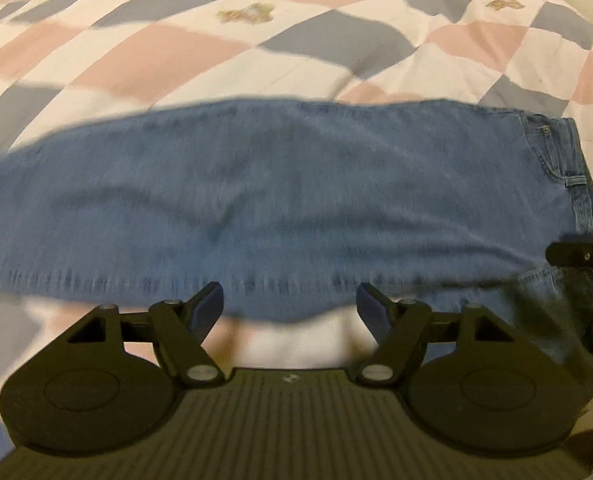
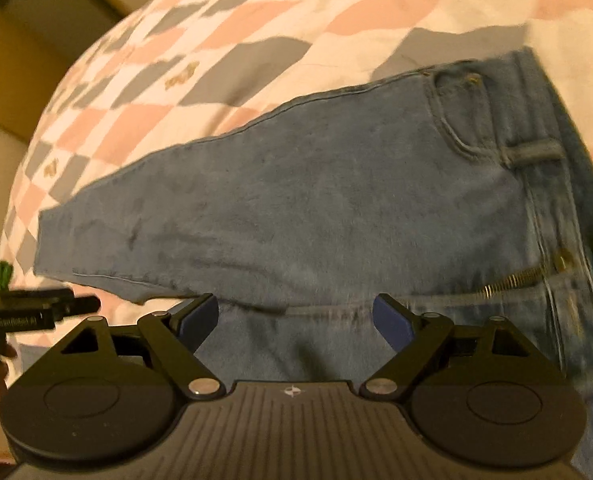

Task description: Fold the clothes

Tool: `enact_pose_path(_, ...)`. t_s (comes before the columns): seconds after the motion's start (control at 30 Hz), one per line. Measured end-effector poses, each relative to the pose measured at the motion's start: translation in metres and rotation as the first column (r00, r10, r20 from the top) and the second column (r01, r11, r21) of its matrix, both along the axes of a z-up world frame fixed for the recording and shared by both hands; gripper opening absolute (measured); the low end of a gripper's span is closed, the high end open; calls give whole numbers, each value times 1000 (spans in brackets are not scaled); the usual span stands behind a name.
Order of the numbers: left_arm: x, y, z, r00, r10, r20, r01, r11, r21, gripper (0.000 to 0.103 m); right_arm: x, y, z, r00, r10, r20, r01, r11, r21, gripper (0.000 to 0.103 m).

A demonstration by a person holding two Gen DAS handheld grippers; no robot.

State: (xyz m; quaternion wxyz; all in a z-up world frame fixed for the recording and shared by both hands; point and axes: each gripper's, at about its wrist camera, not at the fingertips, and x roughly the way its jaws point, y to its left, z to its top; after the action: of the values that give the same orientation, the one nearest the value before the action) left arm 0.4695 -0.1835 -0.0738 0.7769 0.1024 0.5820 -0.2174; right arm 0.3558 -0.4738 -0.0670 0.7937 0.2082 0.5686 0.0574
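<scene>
right wrist view: one pair of jeans (image 2: pixel 316 200); two claws, left claw (image 1: pixel 290 304) and right claw (image 2: pixel 296 316), both spread, empty.

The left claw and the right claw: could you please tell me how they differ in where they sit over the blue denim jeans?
The left claw hovers at the long edge of the blue denim jeans, mid-leg, with the pink, grey and white checked quilt beneath it; the right claw is over denim near the brass zip and waistband. The left wrist view is more motion-blurred than the right wrist view. Both claws stand open, blue pads apart, gripping nothing.
</scene>
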Motion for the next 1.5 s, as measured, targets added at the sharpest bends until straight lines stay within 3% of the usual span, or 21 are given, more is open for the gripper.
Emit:
enact_pose_path(0.2, 72, -9, -18, 983, -180, 26, 181, 983, -13, 68, 70, -17, -12, 981, 190, 49, -190, 982, -10, 85)
enact_pose_path(0.47, 143, -21, -39, 924, -381, 37, 382, 924, -1, 68, 165, -48, -32, 933, 346, 96, -338, 936, -95, 84)
enact_pose_path(0.6, 163, -21, -52, 871, -491, 2, 491, 871, 33, 69, 193, -45, -46, 877, 474, 75, -458, 873, -166, 84)
enact_pose_path(0.77, 184, -19, -76, 777, -622, -93, 629, 770, 103, 69, 211, -39, -66, 765, 644, -33, -636, 745, -200, 84)
enact_pose_path(0.83, 187, -17, -83, 742, -659, -122, 670, 733, 116, 70, 215, -42, -69, 737, 672, -72, -672, 717, -185, 83)
enact_pose_path(0.9, 187, -18, -87, 722, -678, -139, 692, 712, 119, 70, 218, -46, -71, 715, 688, -124, -699, 697, -161, 72)
enact_pose_path(0.97, 183, -21, -90, 709, -691, -142, 705, 695, 139, 56, 219, -47, -72, 695, 698, -172, -718, 679, -149, 51)
enact_pose_path(1.0, 177, -22, -89, 702, -698, -139, 712, 687, 144, 37, 218, -48, -71, 686, 702, -192, -727, 671, -144, 34)
enact_pose_path(1.03, 172, -23, -88, 694, -707, -133, 720, 677, 154, 23, 216, -47, -70, 676, 708, -205, -736, 660, -147, 25)
enact_pose_path(1.1, 156, -19, -82, 668, -740, -76, 734, 639, 230, 6, 207, -45, -63, 677, 709, -199, -736, 653, -176, 17)
enact_pose_path(1.17, 144, -8, -67, 682, -731, -18, 711, 657, 249, 5, 194, -43, -49, 692, 702, -168, -720, 653, -235, 14)
enact_pose_path(1.27, 120, 15, -28, 739, -666, 103, 631, 737, 240, 4, 164, -40, -19, 727, 681, -88, -661, 659, -359, 12)
enact_pose_path(1.37, 79, 43, 19, 777, -592, 212, 556, 804, 209, 4, 118, -33, 20, 753, 658, 11, -574, 664, -478, 11)
enact_pose_path(1.5, -5, 75, 65, 809, -533, 247, 499, 845, 191, 5, 40, -19, 72, 757, 646, 101, -495, 666, -558, 11)
